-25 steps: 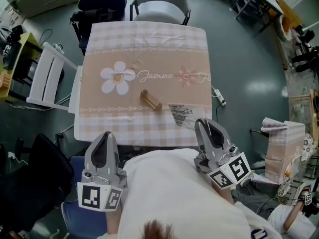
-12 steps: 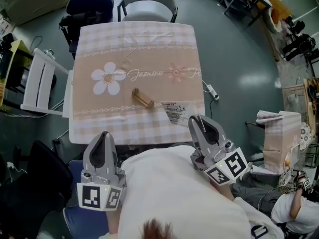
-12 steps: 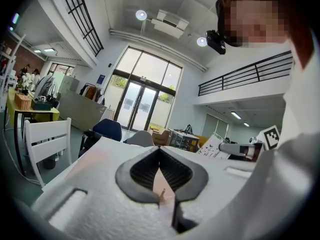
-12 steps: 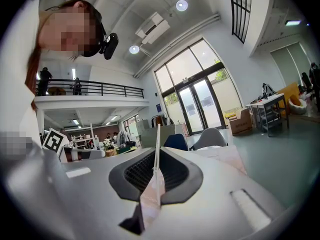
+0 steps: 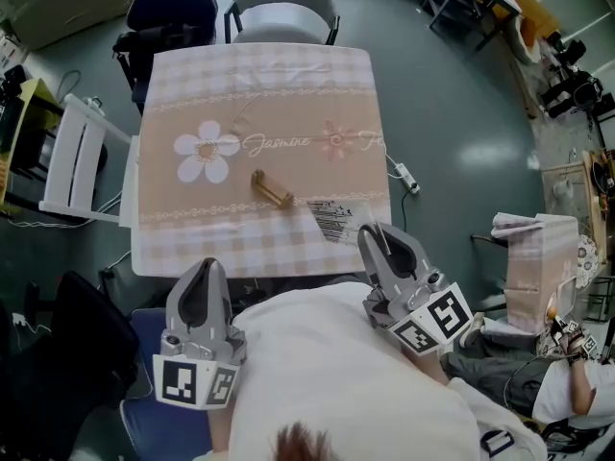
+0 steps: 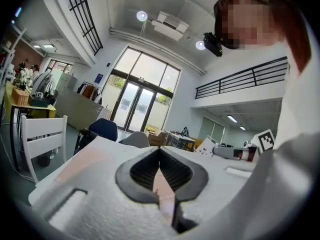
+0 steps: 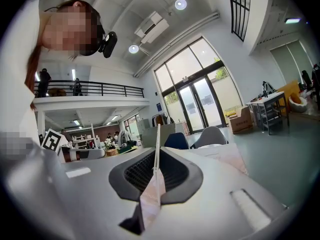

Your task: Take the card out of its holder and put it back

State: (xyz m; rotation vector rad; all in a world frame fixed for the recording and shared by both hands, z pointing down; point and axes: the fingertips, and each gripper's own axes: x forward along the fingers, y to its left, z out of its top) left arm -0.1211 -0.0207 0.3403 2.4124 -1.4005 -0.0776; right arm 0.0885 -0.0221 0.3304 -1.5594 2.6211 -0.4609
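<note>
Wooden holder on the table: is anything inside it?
Nothing stands in the wooden holder; the card is pinched in the right gripper. The holder's slot is too small to see.

Checked tablecloth (image 5: 259, 94) with white flower (image 5: 207, 151), dark blue chair (image 5: 173, 3) and grey chair (image 5: 283, 12) at its far edge.
</note>
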